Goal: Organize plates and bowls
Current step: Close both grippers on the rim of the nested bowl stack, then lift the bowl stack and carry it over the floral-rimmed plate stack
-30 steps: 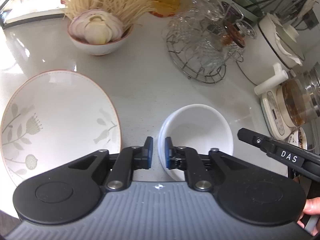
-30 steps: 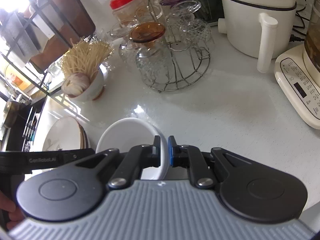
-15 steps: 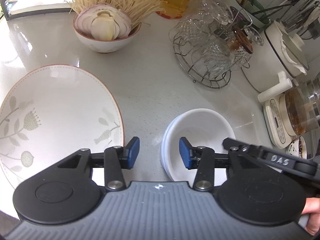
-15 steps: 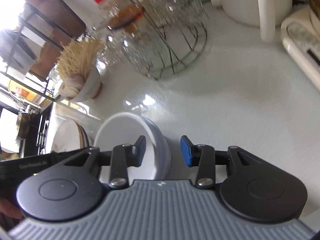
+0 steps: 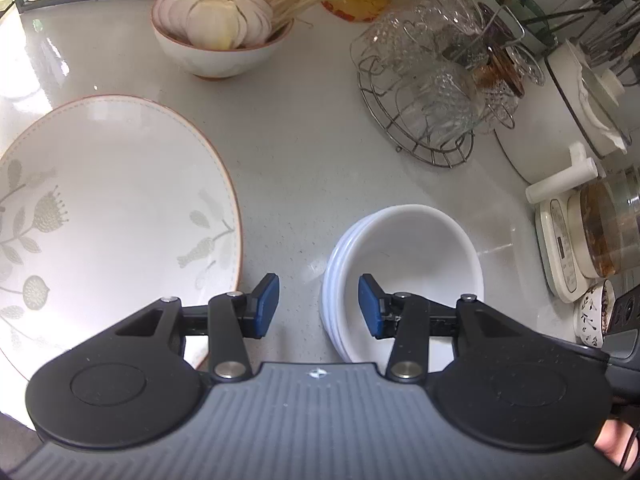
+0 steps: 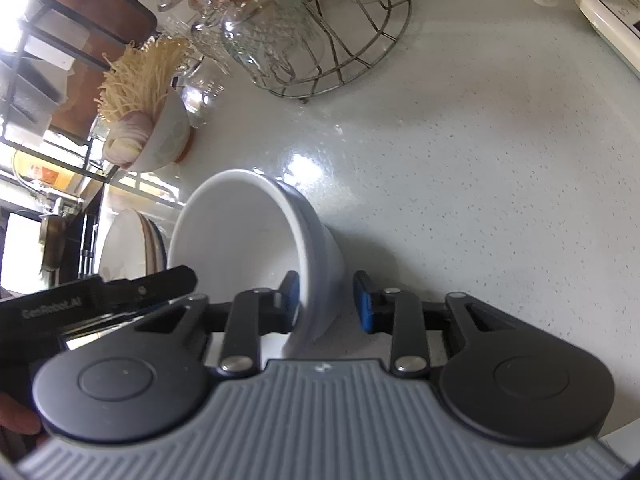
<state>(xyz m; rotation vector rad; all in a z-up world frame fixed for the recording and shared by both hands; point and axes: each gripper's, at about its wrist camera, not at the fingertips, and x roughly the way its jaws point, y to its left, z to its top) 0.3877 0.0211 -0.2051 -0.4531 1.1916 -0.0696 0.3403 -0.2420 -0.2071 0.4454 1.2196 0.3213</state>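
Note:
A stack of white bowls [image 5: 404, 256] stands on the grey counter [image 5: 304, 152]; it also shows in the right wrist view [image 6: 248, 240]. My left gripper [image 5: 318, 306] is open, its jaws astride the stack's left rim without touching. My right gripper [image 6: 326, 300] is open, its jaws astride the stack's right rim. A large white plate with a leaf pattern [image 5: 104, 208] lies to the left; in the right wrist view it tops a stack of plates [image 6: 132, 244].
A bowl of onion and noodles [image 5: 220, 36] stands at the back. A wire rack of glass cups [image 5: 436, 92] is at the back right. A white cooker [image 5: 560, 120] and a kettle base [image 5: 560, 252] line the right side.
Both grippers were shut on the bowl's rim one second ago; both have opened and let go. The bowl now rests on the stack.

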